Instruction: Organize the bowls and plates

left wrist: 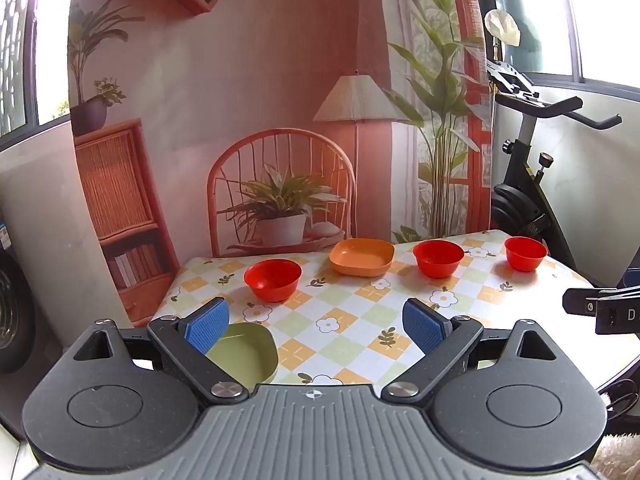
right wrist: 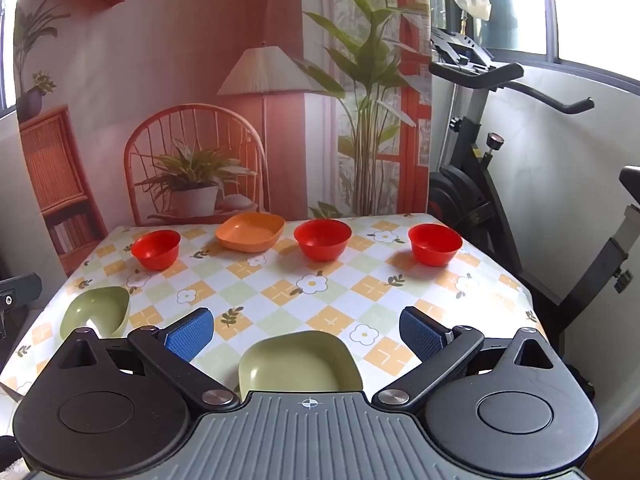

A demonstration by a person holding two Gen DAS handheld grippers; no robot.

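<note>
Three red bowls and an orange square plate stand in a row along the far side of the checkered table. My left gripper hangs open above the near left part, its left finger over a green plate. In the right wrist view the red bowls and orange plate sit far off. My right gripper is open above a second green plate; the first green plate lies at the left.
A printed backdrop with a chair and plants hangs behind the table. An exercise bike stands close to the table's right edge. The other gripper's black body shows at the right of the left wrist view.
</note>
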